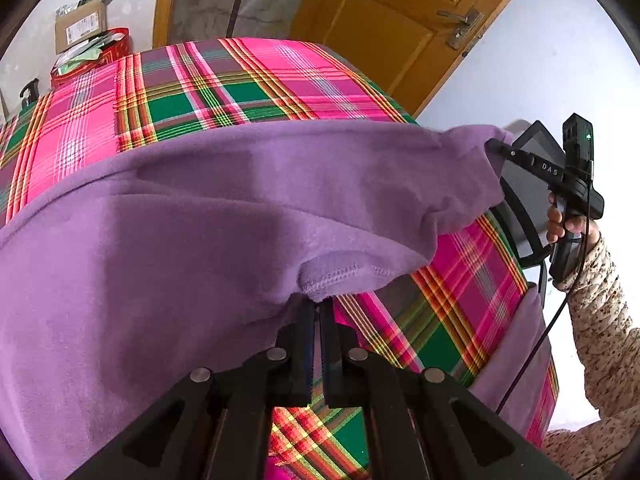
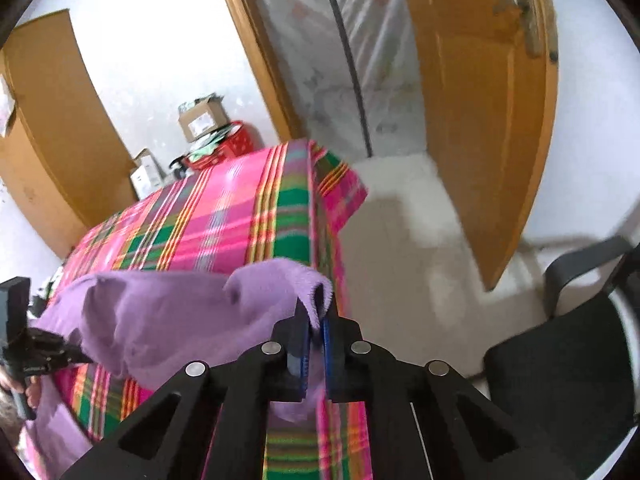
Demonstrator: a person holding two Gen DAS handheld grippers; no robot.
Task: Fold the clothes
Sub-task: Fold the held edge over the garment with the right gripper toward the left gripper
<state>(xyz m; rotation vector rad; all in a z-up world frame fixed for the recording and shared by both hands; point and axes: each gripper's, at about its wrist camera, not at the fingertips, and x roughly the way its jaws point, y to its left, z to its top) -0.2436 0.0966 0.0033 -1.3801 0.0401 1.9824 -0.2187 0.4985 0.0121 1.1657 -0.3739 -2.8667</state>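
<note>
- You are holding the left gripper point(image 1: 318, 304) with its jaws pressed together on a stitched hem of the purple garment point(image 1: 180, 220); the cloth is bunching right at the fingertips point(image 1: 306, 320).
- You are holding the right gripper point(image 2: 316, 312) nearly closed too, and its blue-lined fingers point(image 2: 303, 344) are pinching a fold of the same purple garment at the edge nearest the chair point(image 2: 568, 360).
- In the left wrist view the right gripper is showing at the far right, its tip buried in a corner of the garment, with your hand point(image 1: 560, 220) wrapping round the grip and a speckled sleeve point(image 1: 600, 312) trailing behind it.
- The garment is lying across the plaid tablecloth point(image 1: 248, 84), spreading over the near half of it; the far half of the tablecloth is showing uncovered.
- Between the two grippers the garment is lifting off the tablecloth, sagging in a soft ridge; a strip of plaid is showing under the raised edge.
- One part of the garment is hanging down over the near side of the tablecloth.
- Beyond the tablecloth's far end a cardboard box point(image 1: 80, 26) is sitting on a red container point(image 1: 116, 46); a wooden door point(image 1: 400, 20) is standing open past the far right corner.
</note>
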